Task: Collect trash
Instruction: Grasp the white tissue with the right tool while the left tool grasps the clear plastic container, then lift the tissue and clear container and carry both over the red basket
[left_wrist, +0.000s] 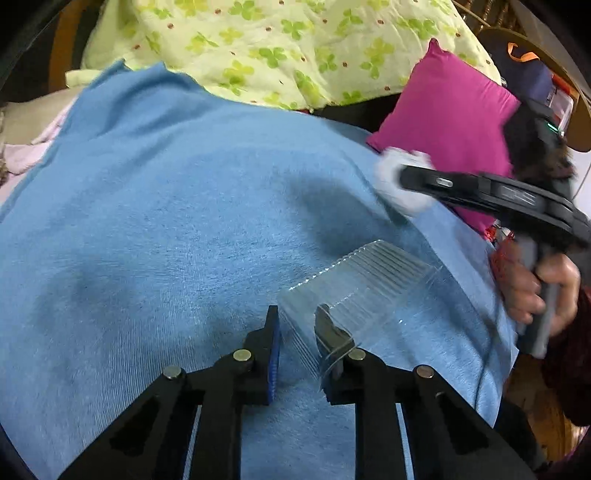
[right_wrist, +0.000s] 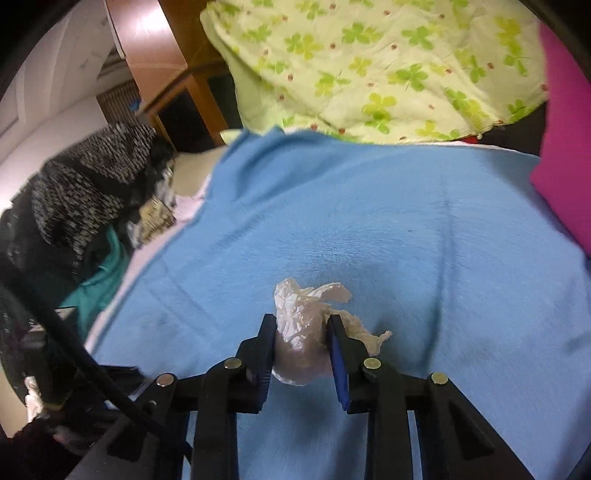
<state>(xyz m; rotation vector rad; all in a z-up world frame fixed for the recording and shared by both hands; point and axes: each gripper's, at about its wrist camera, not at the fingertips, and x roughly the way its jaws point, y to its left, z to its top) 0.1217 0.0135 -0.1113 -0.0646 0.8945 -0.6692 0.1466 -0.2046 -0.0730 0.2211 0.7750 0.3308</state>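
In the left wrist view, my left gripper (left_wrist: 298, 318) is shut on the near edge of a clear ribbed plastic container (left_wrist: 373, 280), which lies on the blue blanket (left_wrist: 166, 221). A crumpled white tissue (right_wrist: 301, 314) sits between the pads of my right gripper (right_wrist: 302, 325), which is shut on it just above the blue blanket (right_wrist: 406, 229). The left wrist view also shows the right gripper (left_wrist: 404, 180) at the right, blurred, with the white tissue (left_wrist: 391, 166) at its tip and a person's hand (left_wrist: 532, 288) on its handle.
A light green clover-print quilt (left_wrist: 280, 44) lies behind the blanket, and a magenta pillow (left_wrist: 450, 122) sits at the right. Dark speckled clothes (right_wrist: 81, 192) are piled at the left edge, with wooden furniture (right_wrist: 166, 55) behind them.
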